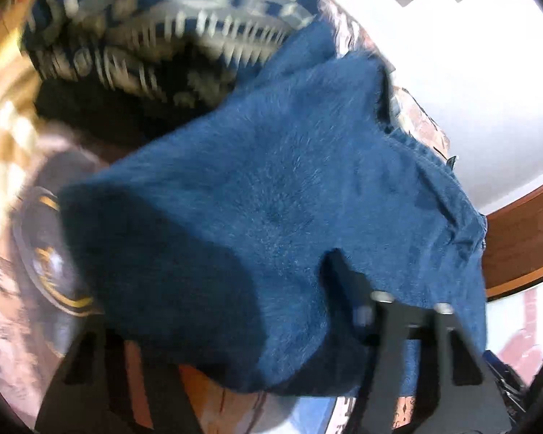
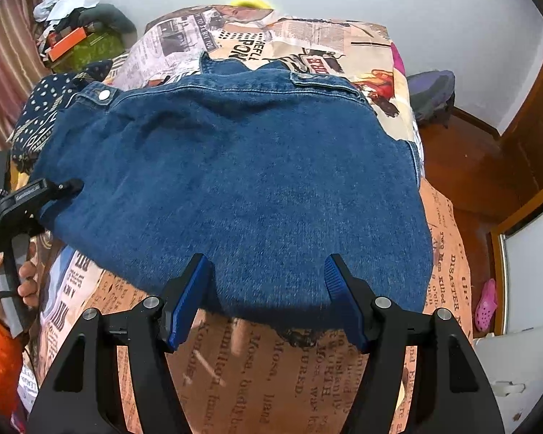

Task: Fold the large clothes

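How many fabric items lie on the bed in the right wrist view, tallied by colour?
Blue denim: 1, the denim jacket
Navy with pale pattern: 1, the patterned cloth
Newspaper print: 1, the bedsheet under both
Total: 3

Blue denim garment [image 1: 271, 188]: fills centre of the blurred frame, draped over left gripper [image 1: 235, 325], one finger [image 1: 344, 289] against the cloth. Patterned navy-and-white fabric [image 1: 163, 29]: behind, upper left. Newspaper-print bedcover [image 1: 420, 123]: along garment's right edge. Wooden door frame [image 1: 517, 238]: right.
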`<state>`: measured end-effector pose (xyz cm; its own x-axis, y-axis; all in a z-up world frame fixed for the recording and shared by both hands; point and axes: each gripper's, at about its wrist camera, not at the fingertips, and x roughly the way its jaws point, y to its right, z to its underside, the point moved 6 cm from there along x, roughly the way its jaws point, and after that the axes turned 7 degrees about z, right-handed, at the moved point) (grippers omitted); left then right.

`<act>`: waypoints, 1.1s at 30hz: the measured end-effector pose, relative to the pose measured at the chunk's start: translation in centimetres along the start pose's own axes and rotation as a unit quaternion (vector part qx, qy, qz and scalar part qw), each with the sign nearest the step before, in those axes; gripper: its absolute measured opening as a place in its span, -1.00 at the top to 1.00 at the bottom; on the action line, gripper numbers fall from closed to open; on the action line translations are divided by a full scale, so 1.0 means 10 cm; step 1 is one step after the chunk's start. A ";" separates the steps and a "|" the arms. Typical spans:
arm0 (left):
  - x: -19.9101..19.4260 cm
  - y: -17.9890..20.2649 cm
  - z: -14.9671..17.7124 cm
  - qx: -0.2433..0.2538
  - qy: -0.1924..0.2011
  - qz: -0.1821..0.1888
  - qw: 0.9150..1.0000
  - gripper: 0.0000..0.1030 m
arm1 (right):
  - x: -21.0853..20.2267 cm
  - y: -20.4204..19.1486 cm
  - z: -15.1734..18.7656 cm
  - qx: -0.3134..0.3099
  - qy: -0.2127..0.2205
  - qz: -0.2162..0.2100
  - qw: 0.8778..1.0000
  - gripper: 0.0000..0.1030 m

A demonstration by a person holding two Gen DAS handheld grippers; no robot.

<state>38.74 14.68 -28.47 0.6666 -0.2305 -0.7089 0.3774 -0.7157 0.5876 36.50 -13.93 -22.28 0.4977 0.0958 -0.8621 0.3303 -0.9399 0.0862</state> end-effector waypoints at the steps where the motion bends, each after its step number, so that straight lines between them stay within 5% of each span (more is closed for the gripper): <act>1: -0.09 0.08 -0.02 0.011 0.012 -0.002 1.000 0.17 | -0.01 -0.01 0.01 -0.002 0.000 0.001 1.000 -0.22; 5: -0.39 0.39 -0.11 0.051 0.047 0.015 0.997 0.62 | -0.06 -0.04 0.01 -0.016 0.005 0.010 1.000 -0.21; 16: -1.51 1.42 -0.43 0.141 0.157 0.150 0.966 0.67 | -0.34 -0.20 -0.35 -0.014 0.046 -0.021 0.999 -0.22; 22: -1.95 1.49 -0.46 0.182 0.212 0.148 0.949 0.67 | -0.54 -0.55 -0.62 -0.038 0.089 -0.057 0.994 -0.22; 25: -2.00 1.51 -0.40 0.204 0.231 0.115 0.944 0.67 | -0.49 -0.86 -0.65 -0.063 0.089 -0.082 0.991 -0.22; 33: -1.59 1.14 -0.32 0.193 0.180 0.071 0.962 0.67 | 0.06 -1.67 -0.35 -0.142 0.039 -0.101 0.984 -0.22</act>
<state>34.47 12.32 -9.26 0.8999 -0.1506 -0.4094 0.0454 -0.9011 0.4313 34.12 2.97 -22.50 0.4543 0.3071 -0.8362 0.6351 -0.7699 0.0622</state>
